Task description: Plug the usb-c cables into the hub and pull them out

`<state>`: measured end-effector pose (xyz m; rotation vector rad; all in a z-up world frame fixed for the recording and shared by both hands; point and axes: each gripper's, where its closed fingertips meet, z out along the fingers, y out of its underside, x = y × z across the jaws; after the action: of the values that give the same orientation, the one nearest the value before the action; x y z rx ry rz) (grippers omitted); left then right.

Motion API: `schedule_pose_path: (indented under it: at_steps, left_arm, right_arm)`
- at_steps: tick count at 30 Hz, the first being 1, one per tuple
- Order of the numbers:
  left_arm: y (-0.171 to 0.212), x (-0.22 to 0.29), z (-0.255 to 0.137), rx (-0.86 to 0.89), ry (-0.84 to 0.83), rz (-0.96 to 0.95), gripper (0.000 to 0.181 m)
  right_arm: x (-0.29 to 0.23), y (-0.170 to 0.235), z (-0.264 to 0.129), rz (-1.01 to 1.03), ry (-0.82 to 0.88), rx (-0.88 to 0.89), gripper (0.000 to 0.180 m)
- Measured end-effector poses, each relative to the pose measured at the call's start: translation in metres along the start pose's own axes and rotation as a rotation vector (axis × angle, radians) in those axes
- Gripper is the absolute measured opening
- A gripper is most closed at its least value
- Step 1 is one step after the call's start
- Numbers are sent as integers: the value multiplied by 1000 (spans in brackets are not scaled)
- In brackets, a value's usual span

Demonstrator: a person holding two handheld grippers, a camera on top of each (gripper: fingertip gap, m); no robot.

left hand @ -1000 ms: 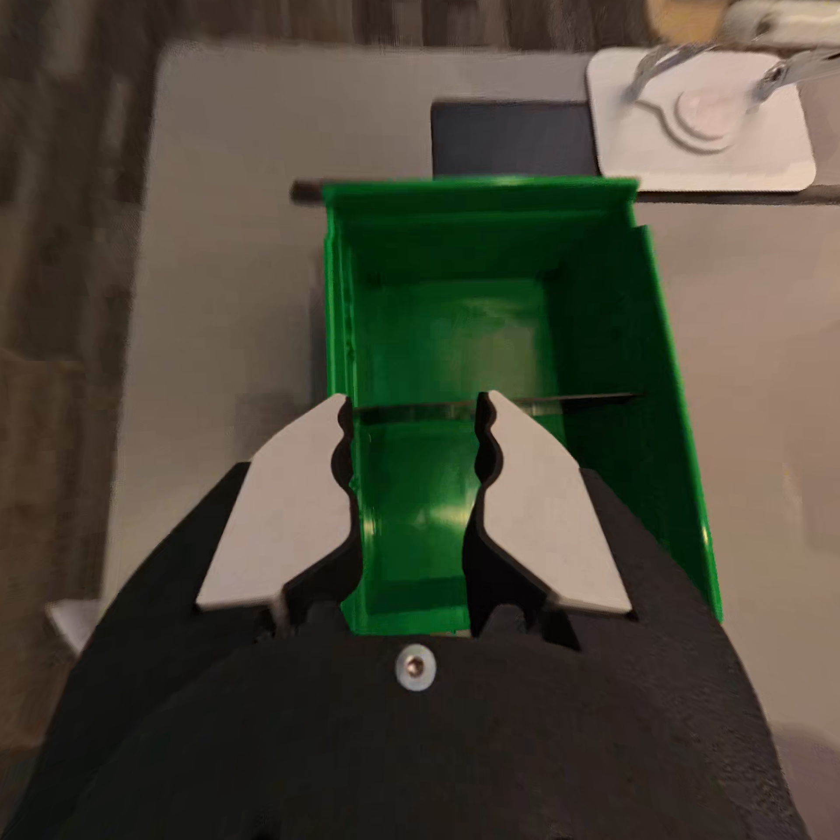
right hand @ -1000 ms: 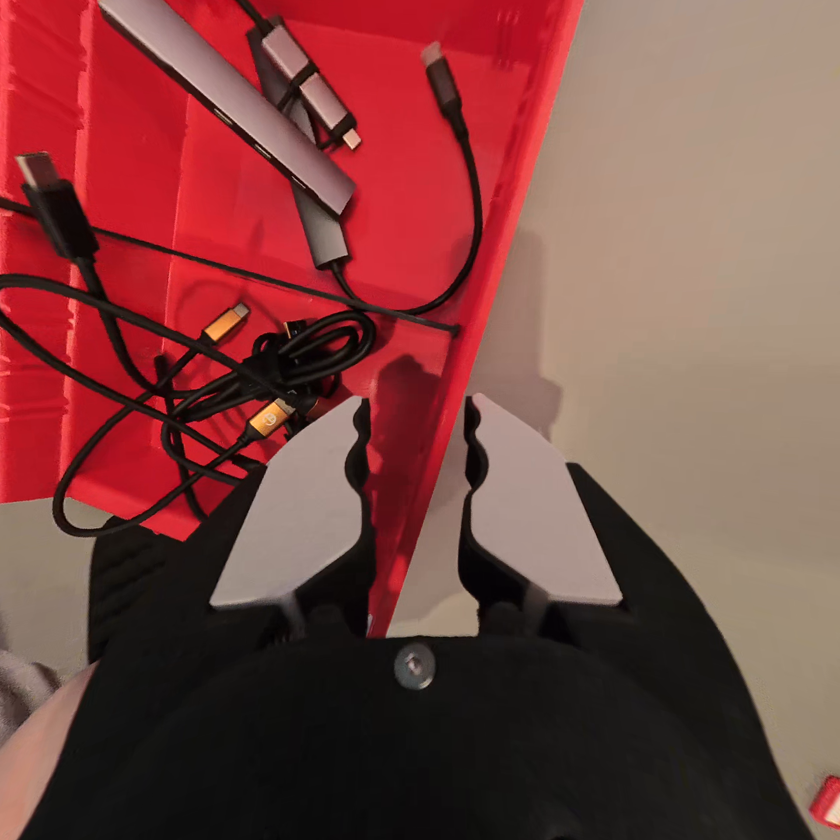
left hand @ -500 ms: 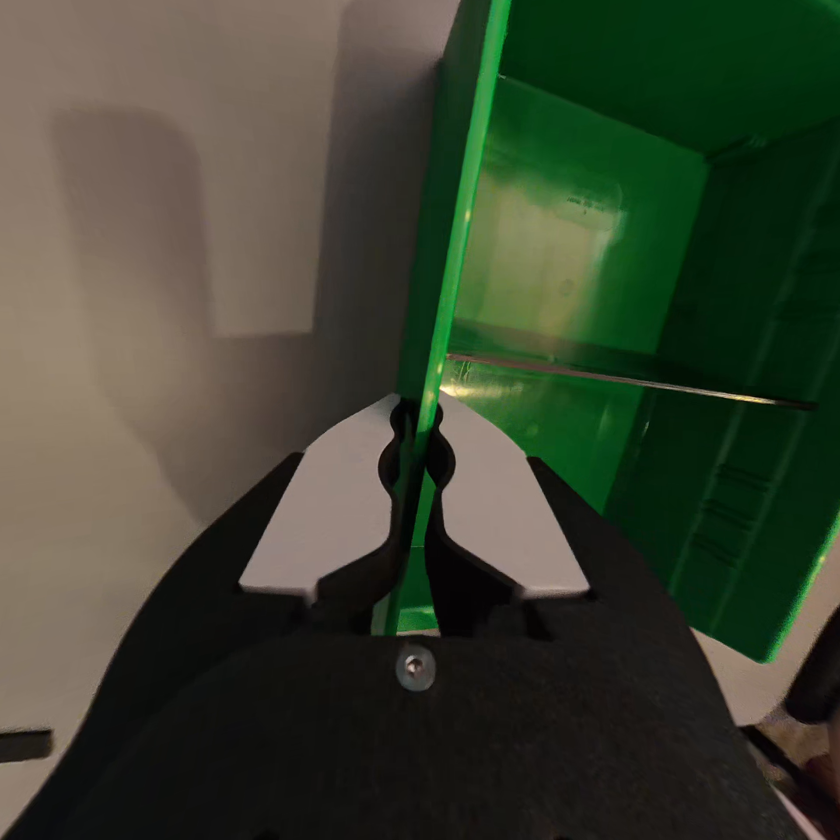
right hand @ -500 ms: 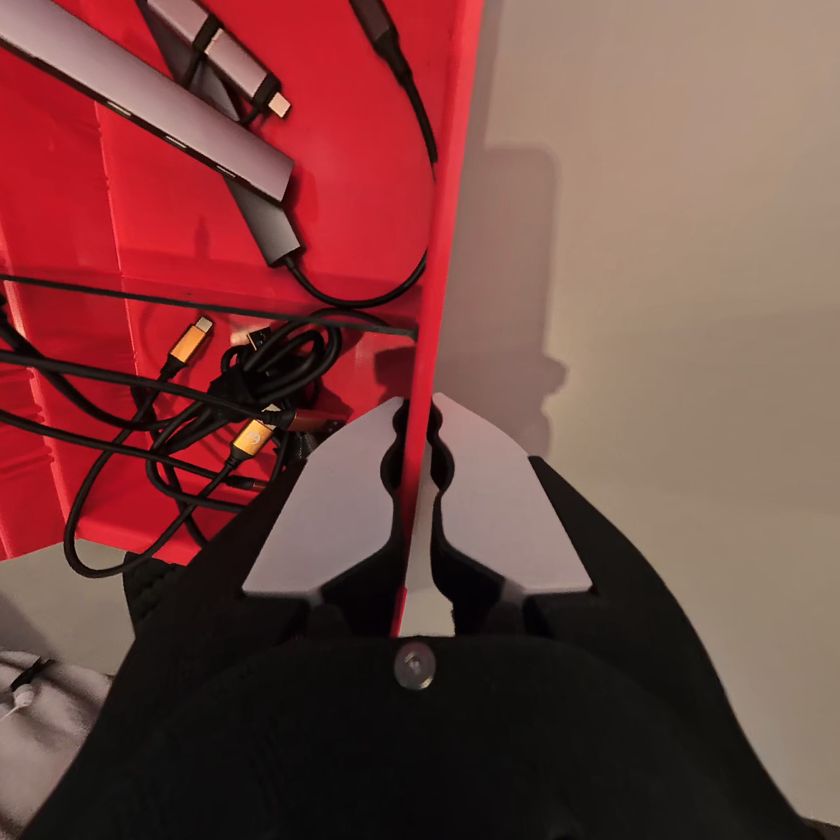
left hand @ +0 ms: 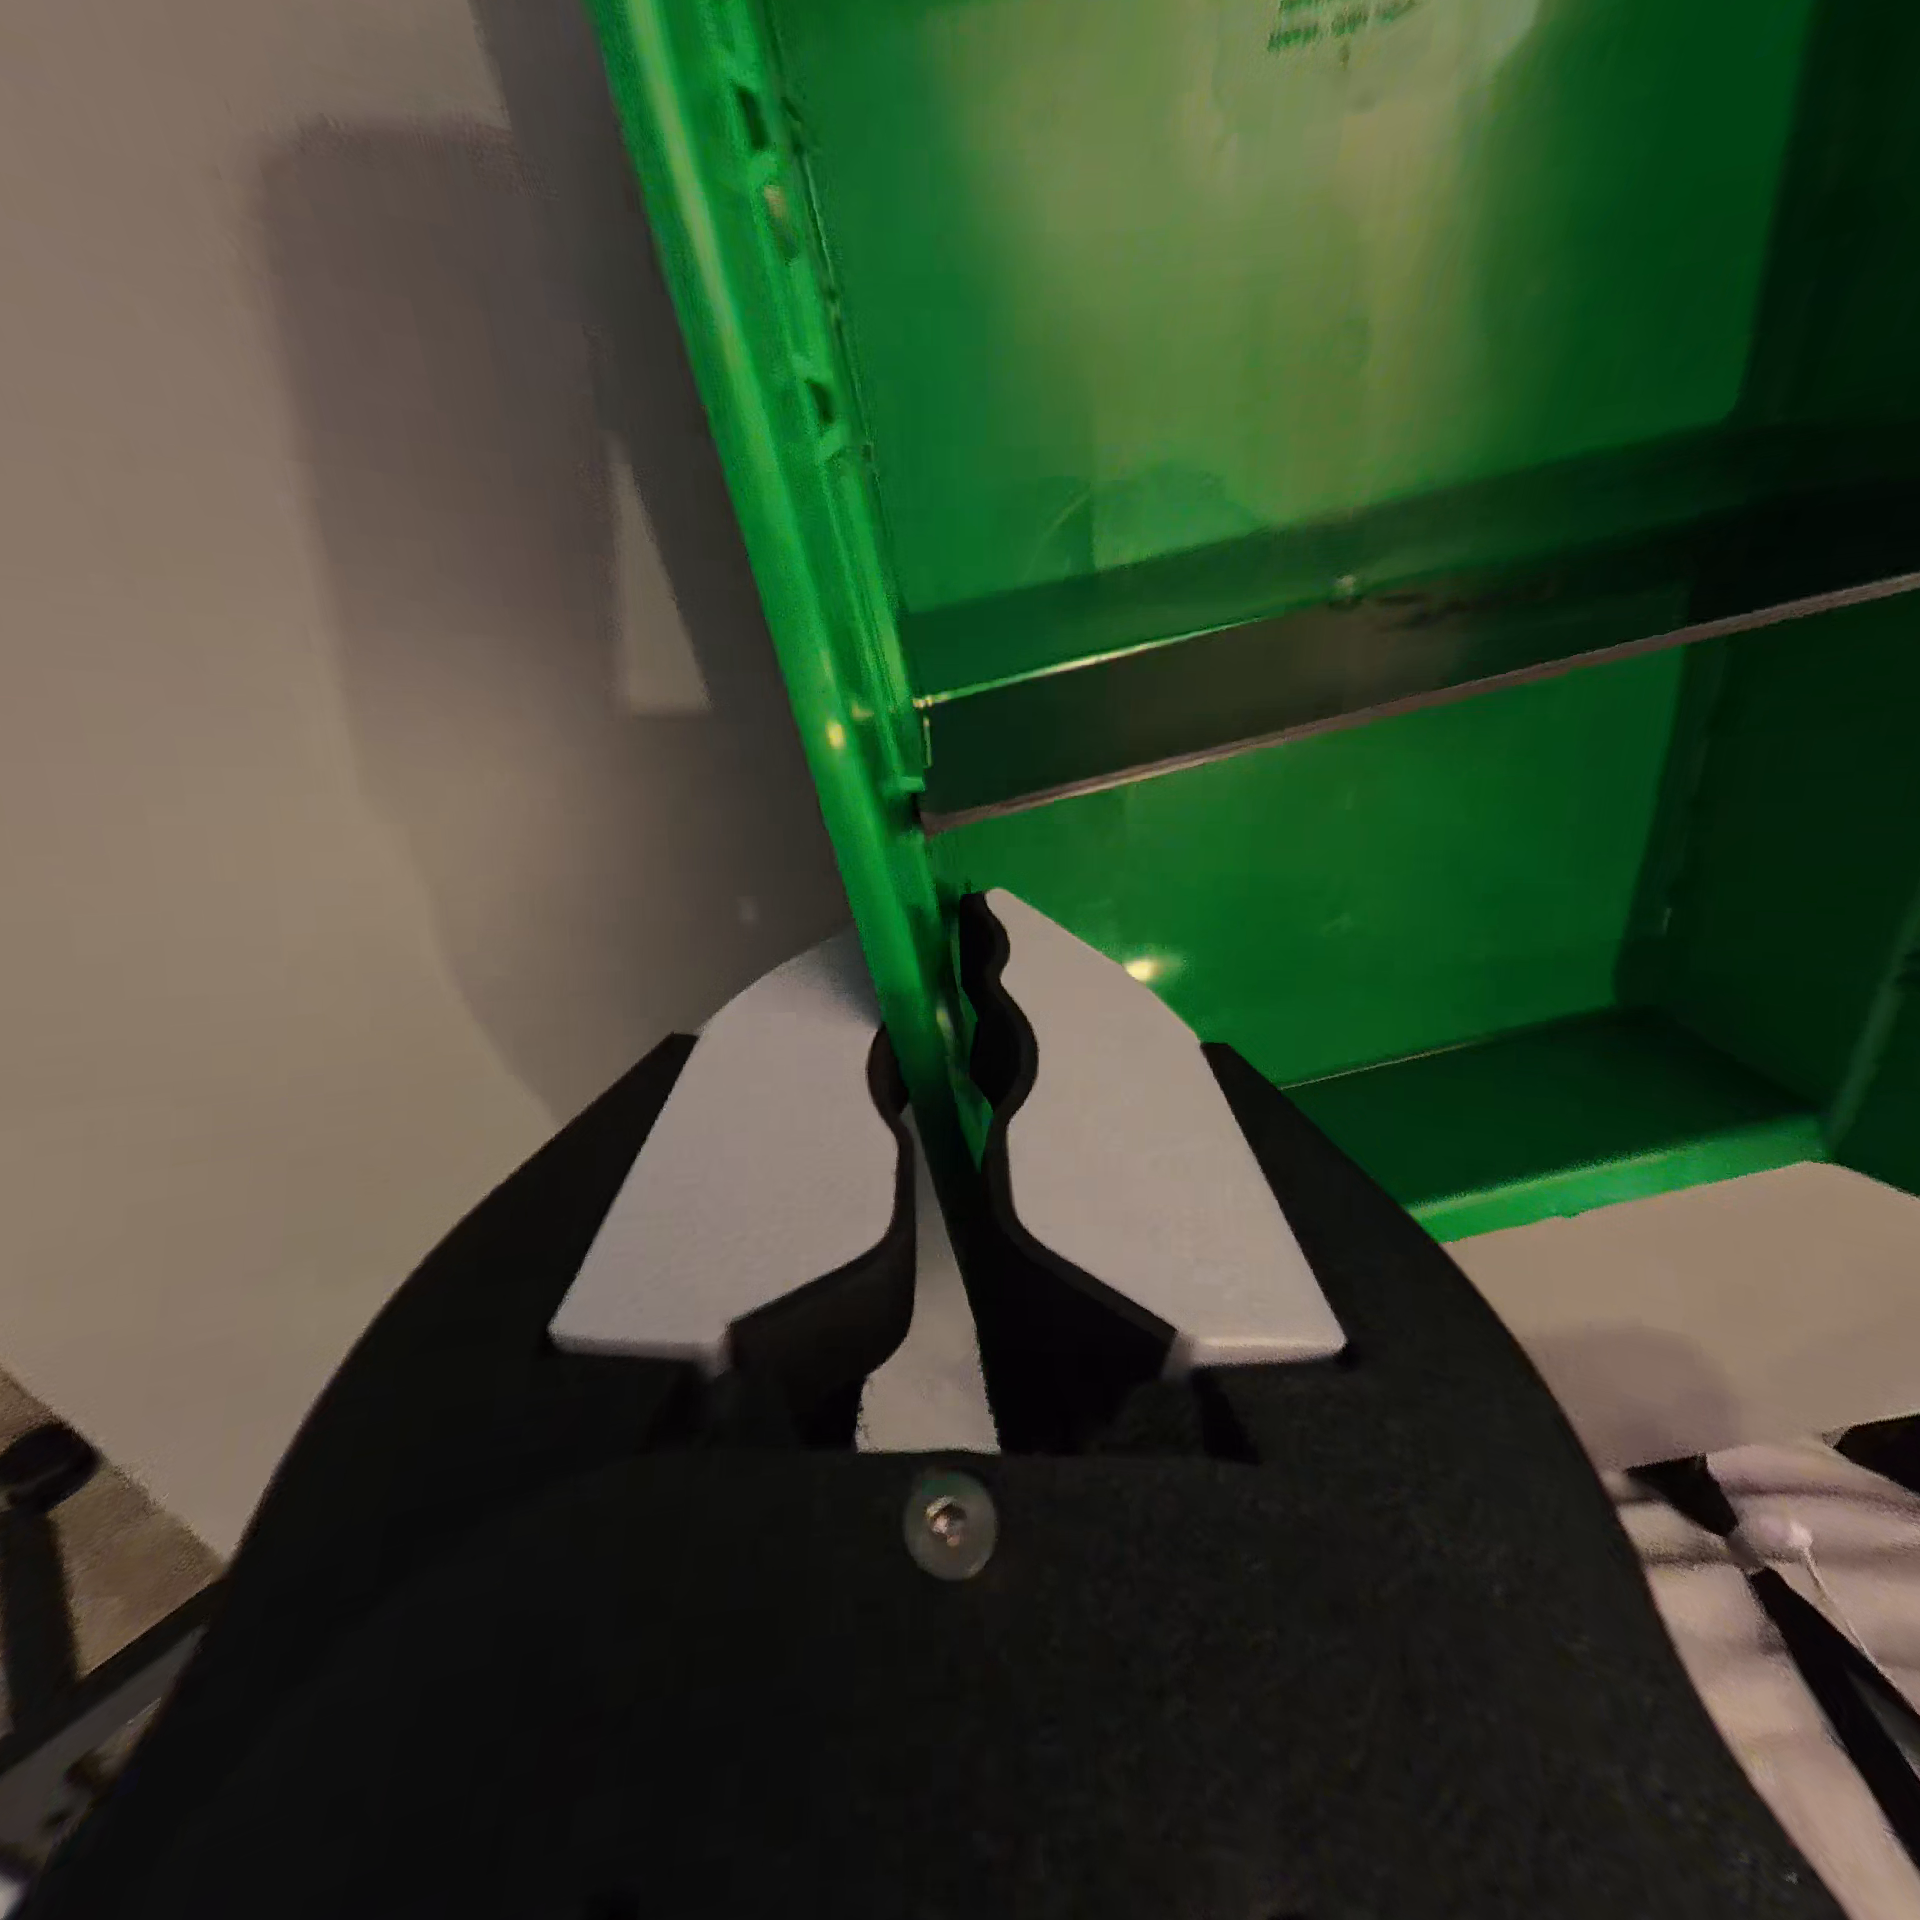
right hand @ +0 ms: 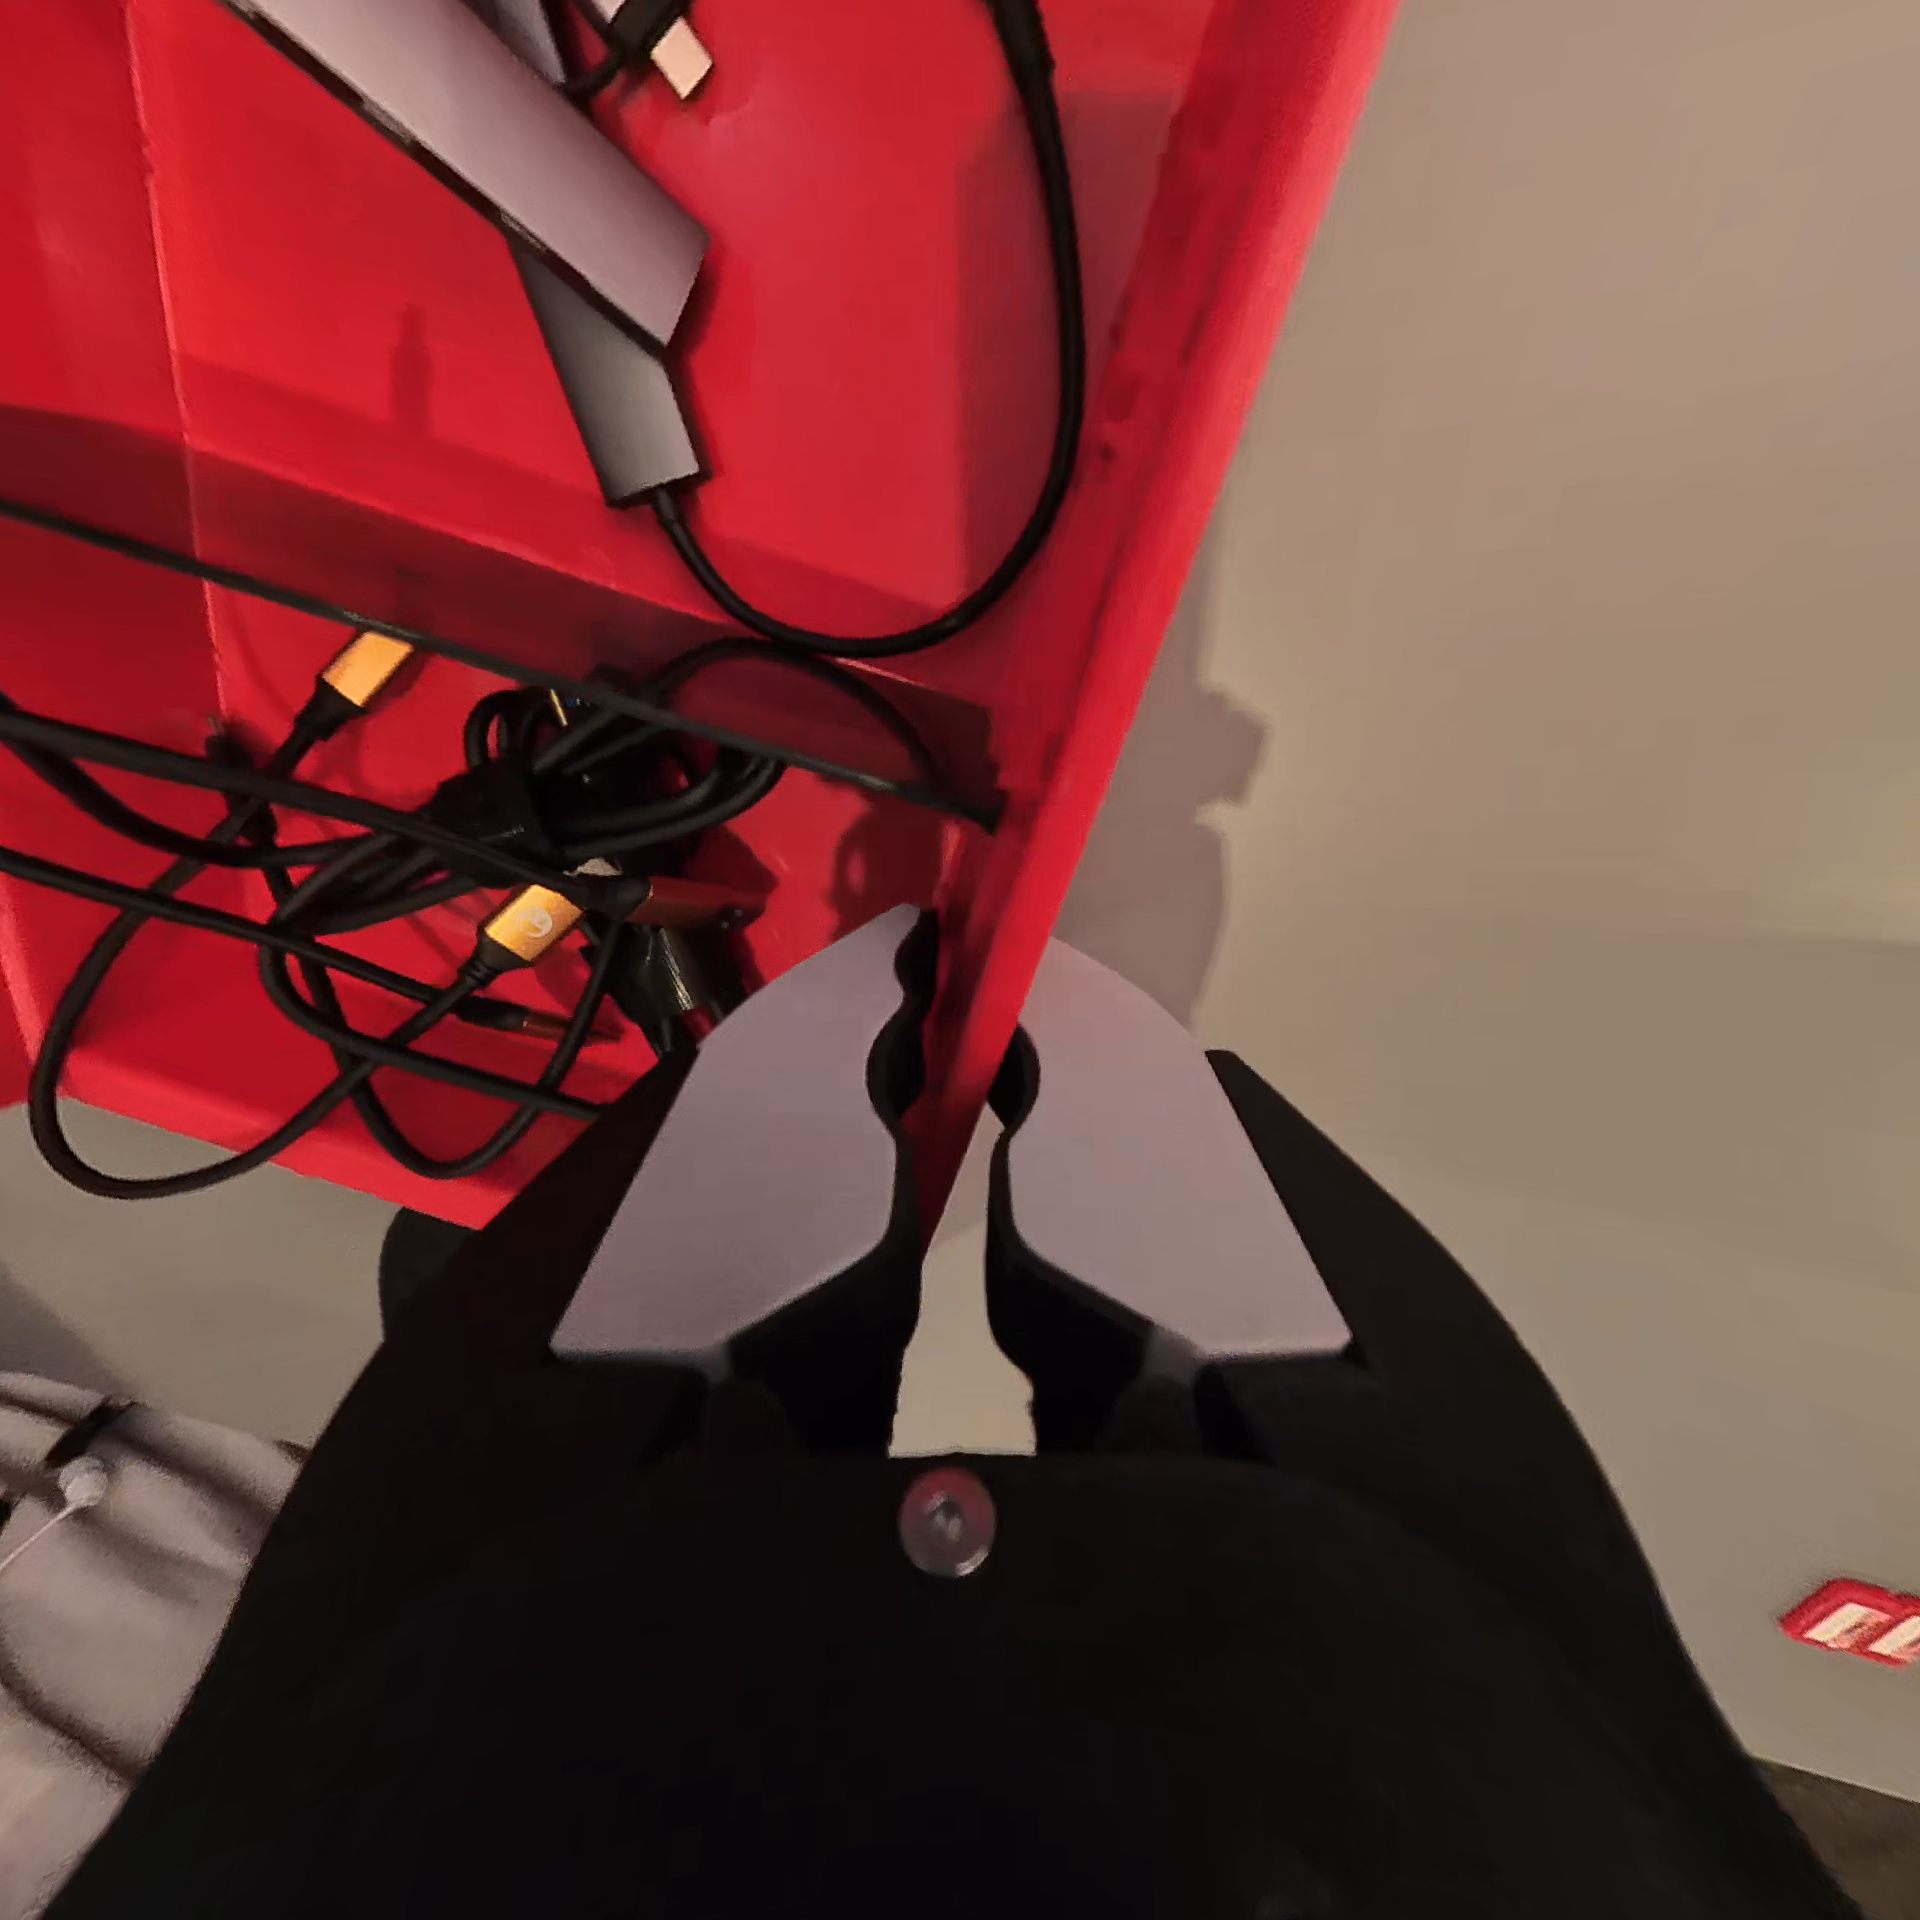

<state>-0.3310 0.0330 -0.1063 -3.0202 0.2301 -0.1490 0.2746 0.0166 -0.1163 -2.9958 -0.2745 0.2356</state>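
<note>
My left gripper [left hand: 925, 977] is shut on the left side wall of a green bin [left hand: 790, 520], which is empty and split by a thin divider [left hand: 1351, 717]. My right gripper [right hand: 961, 997] is shut on the right side wall of a red bin [right hand: 1164, 520]. In the red bin's far part lie grey USB hubs [right hand: 540, 156] with a black lead [right hand: 1049, 364]. In its near part lies a tangle of black USB-C cables [right hand: 520, 821] with orange plugs [right hand: 530, 925]. Both bins look tilted in my grip.
The bins are over a pale grey table [right hand: 1610, 623]. A small red and white object [right hand: 1860, 1652] lies at the table's right edge. Light grey cloth with black straps [left hand: 1766, 1558] shows at the lower right of the left wrist view.
Both grippers closed from open onto the bin walls: left on the green bin's wall, right on the red bin's wall. Both bins have since shifted and tilted in view.
</note>
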Motion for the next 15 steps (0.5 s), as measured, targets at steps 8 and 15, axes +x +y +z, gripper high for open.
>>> schedule_pose_path:
  at_steps: [8, 15]
  left_arm:
    - [-3, 34, 9, -82, -9, 88, 9]
    - [-7, 39, 10, -78, 8, 107, 10]
  right_arm:
    - [-52, -26, 10, -162, 49, -60, 10]
    - [-87, -28, 14, -209, 49, -124, 14]
